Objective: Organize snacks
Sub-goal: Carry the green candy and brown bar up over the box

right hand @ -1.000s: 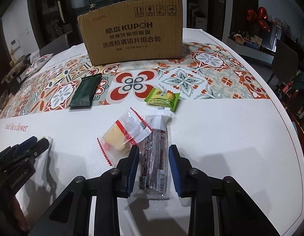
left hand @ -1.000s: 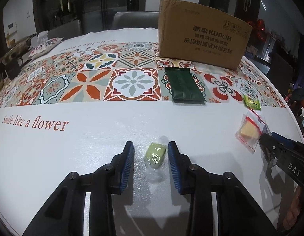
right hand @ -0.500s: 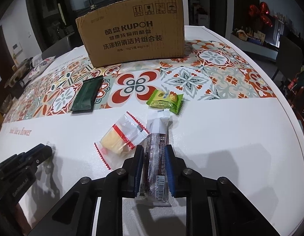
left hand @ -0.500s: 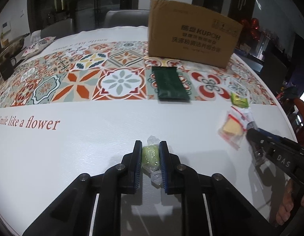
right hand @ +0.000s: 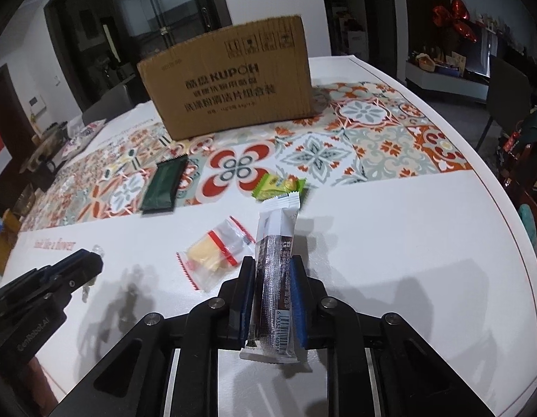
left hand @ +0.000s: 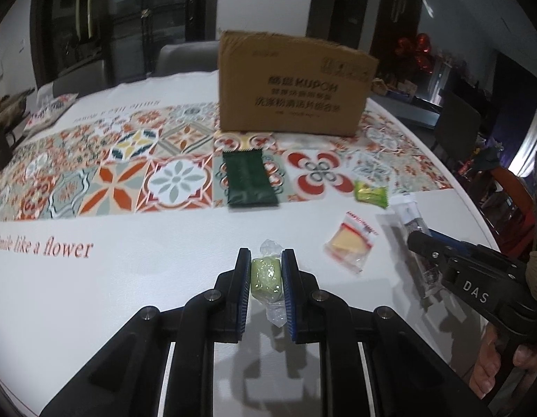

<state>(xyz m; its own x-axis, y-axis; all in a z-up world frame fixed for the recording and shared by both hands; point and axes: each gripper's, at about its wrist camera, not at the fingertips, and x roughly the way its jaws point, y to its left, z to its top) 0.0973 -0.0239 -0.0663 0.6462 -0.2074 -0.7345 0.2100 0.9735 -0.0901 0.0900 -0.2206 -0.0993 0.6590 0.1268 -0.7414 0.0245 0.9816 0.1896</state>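
The left gripper clamps a pale green candy in clear twisted wrap, its long axis running straight ahead between the blue pads, while the right gripper pinches a dark snack bar whose white crimped end juts forward and upward toward the cardboard box. Bare white tabletop spreads to the right as far as the curved edge. A yellow biscuit pouch, lime-green packet and dark green sachet lie flat ahead.
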